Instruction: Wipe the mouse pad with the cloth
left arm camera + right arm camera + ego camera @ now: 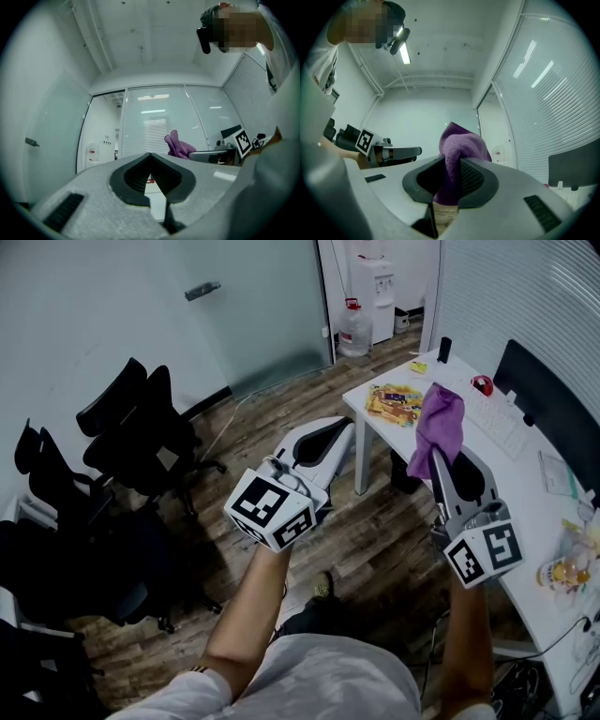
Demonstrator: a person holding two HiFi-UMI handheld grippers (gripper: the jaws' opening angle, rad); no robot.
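The right gripper is clenched on the purple cloth and holds it in the air, just beside the front edge of the white worktop. The left gripper is closed on nothing, farther out from the worktop, above the wooden floor.

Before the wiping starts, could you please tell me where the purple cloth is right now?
The purple cloth is clamped between the jaws of the right gripper, held up in the air at the head view's right, beside the white desk.
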